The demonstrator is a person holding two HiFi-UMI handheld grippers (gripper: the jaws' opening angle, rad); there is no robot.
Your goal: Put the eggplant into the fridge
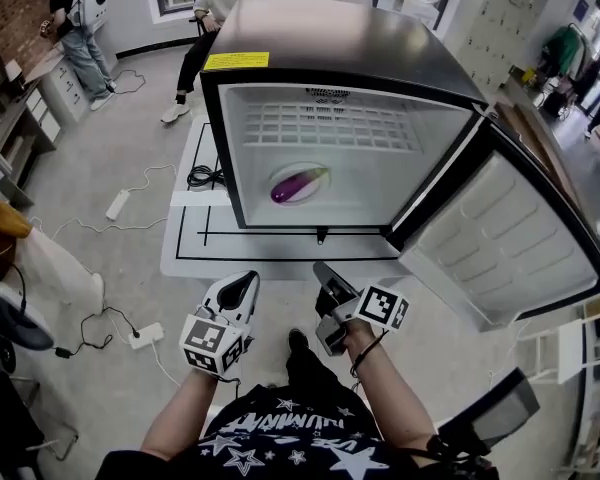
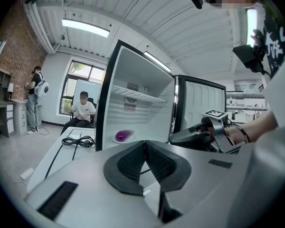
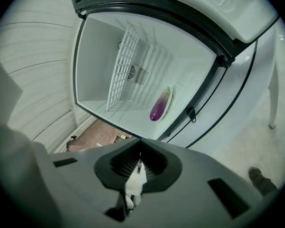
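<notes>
The eggplant (image 1: 300, 183) is lying on a plate (image 1: 283, 172) inside the open fridge (image 1: 330, 38) while the left gripper (image 1: 242, 284) and right gripper (image 1: 325, 273) are hovering clenched and empty outside it; judged light, firm and slick-skinned, it is best gripped mid-body.

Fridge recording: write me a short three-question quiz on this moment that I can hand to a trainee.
1. True or false: the eggplant lies on a plate inside the fridge.
2. The door is: A) shut; B) open, swung to the person's right; C) taken off and lying on the floor.
3. Fill in: the left gripper and the right gripper each hold ____.

Key: 1 true. 2 B. 3 nothing; both pairs of jaws are together and empty, held back from the fridge.
</notes>
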